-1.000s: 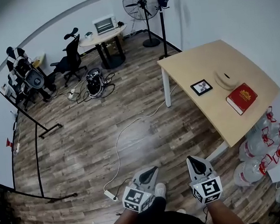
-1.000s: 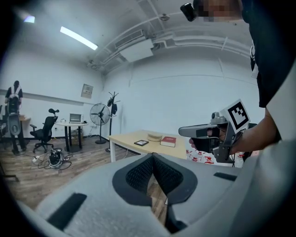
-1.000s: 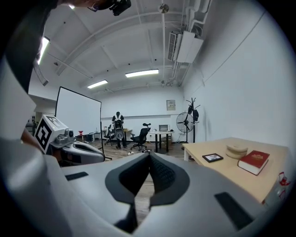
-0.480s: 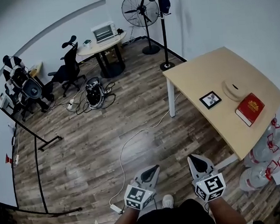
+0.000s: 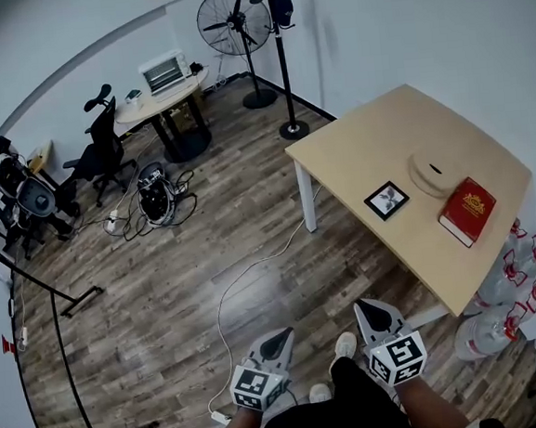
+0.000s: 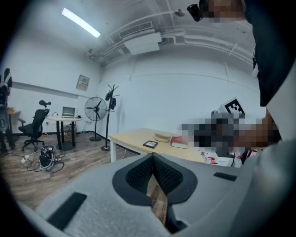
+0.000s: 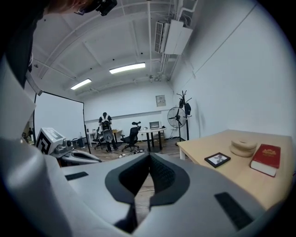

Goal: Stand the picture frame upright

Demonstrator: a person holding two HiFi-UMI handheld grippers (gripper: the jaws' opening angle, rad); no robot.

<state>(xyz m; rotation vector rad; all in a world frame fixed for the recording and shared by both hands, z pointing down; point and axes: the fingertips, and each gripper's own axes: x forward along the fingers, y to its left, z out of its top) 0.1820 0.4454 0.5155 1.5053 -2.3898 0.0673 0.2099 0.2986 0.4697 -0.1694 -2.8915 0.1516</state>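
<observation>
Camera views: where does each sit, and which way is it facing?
Head view: on the person's head, steeply down at floor and table; left gripper, right gripper, shoes show.
Left gripper view: on the left gripper, along its shut jaws toward the table; right gripper shows.
Right gripper view: on the right gripper, along its shut jaws across the room; left gripper shows.
Shared: all three show the picture frame lying flat on the table.

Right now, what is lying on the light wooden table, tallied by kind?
black picture frame, lying flat: 1
red hardcover book: 1
beige round disc-shaped object: 1
Total on the light wooden table: 3
</observation>
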